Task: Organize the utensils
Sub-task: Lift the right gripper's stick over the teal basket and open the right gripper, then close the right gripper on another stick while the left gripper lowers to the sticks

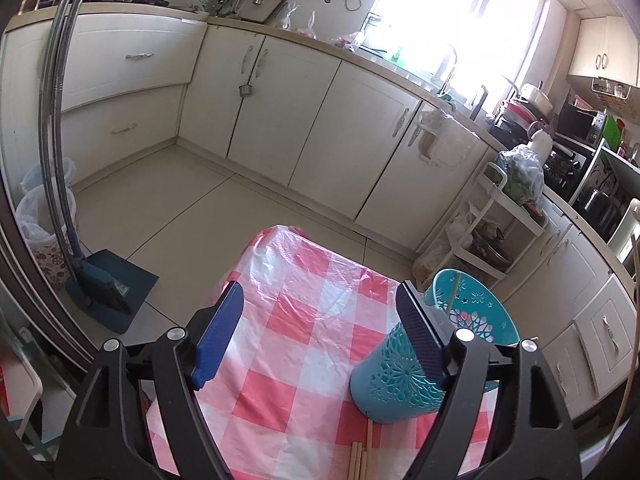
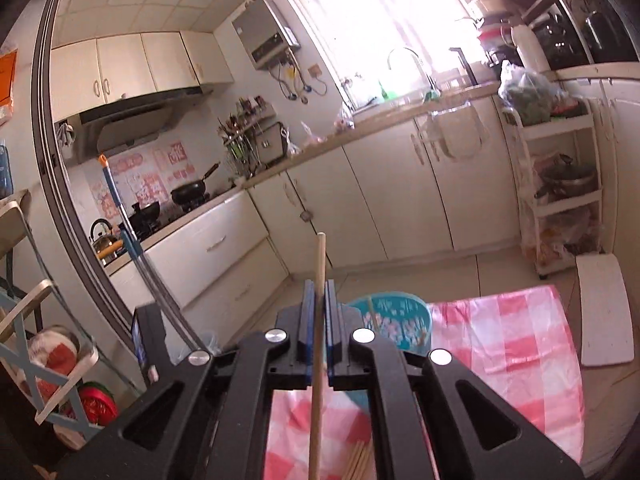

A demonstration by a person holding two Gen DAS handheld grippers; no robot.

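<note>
**One chopstick in the holder, one in the grip, a bundle still on the table**

The right gripper (image 2: 319, 312) is closed tightly on a single wooden chopstick (image 2: 319, 264), which runs straight up between its blue pads and sticks out well past the tips. It is lifted above the near edge of the table, with the teal utensil holder (image 2: 394, 314) just to its right and slightly farther off.

The left gripper (image 1: 320, 324) is wide open and holds nothing. Its right finger stands close against the near side of the teal utensil holder (image 1: 404, 376); whether it touches the holder cannot be told. The holder stands toward the right side of the table, on the pink-and-white checked tablecloth (image 1: 304, 320).

One chopstick (image 1: 454, 290) already leans inside the holder, its top showing at the rim. So the sorting has begun but looks far from finished: a bundle of loose chopsticks (image 1: 360, 460) lies on the cloth at the near edge, just in front of the holder, and it also shows in the right wrist view beneath the gripper. Judging by this, the held chopstick goes into the holder next, and the remaining ones on the cloth have yet to be picked up one after another.
</note>
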